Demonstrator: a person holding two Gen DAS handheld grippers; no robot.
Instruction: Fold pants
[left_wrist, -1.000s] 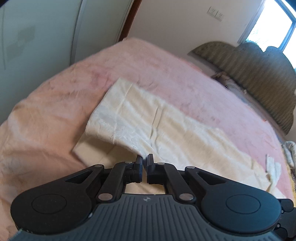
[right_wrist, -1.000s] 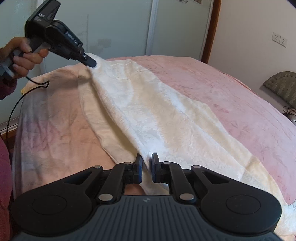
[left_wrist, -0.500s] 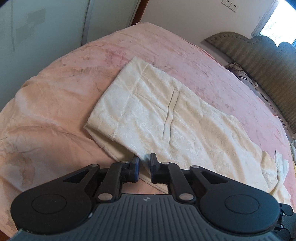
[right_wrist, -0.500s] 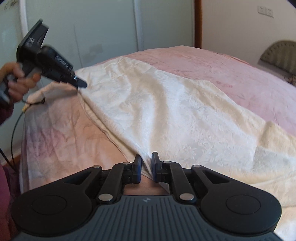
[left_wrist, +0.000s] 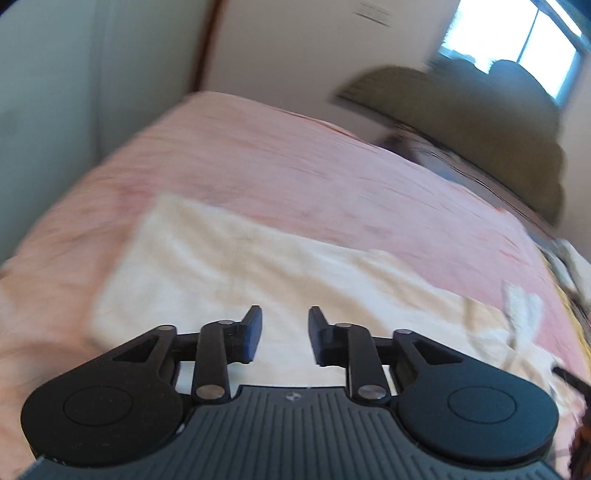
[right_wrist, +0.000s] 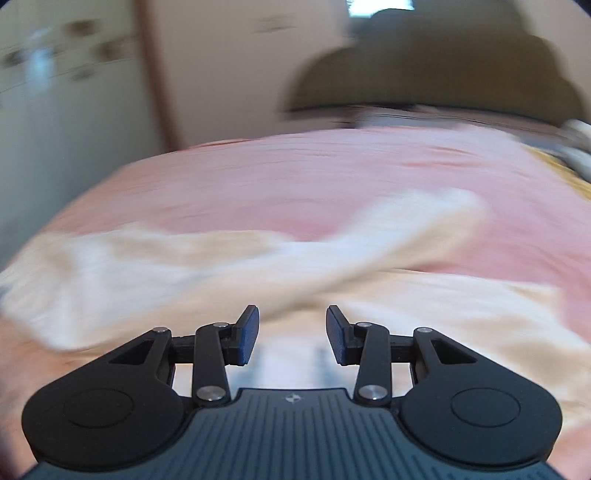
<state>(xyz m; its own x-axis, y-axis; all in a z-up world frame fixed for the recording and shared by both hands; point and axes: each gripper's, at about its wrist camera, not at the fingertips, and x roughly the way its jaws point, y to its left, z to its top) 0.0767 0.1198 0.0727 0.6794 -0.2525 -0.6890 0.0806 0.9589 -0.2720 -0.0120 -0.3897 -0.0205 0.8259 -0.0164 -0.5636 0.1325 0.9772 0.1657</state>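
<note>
Cream-white pants (left_wrist: 236, 266) lie flat on the pink bedspread (left_wrist: 295, 162), folded lengthwise, stretching from left to lower right. My left gripper (left_wrist: 285, 332) hovers just above their near edge; its jaws are opening and nothing is between them. In the blurred right wrist view the pants (right_wrist: 184, 266) run across the bed, with a pale leg end (right_wrist: 424, 218) reaching to the right. My right gripper (right_wrist: 292, 332) hangs over the fabric, jaws opening, with nothing pinched between the fingers.
An olive padded headboard (left_wrist: 480, 122) stands at the far end of the bed, with a bright window (left_wrist: 517, 37) behind it. Pale wardrobe doors (left_wrist: 55, 92) line the left side. Small white cloth items (left_wrist: 524, 306) lie near the bed's right edge.
Both grippers let go of the pants' edge and opened. The left one rose a little; the right one swung far to the right and rolled, now facing the headboard. The pants lie flat.
</note>
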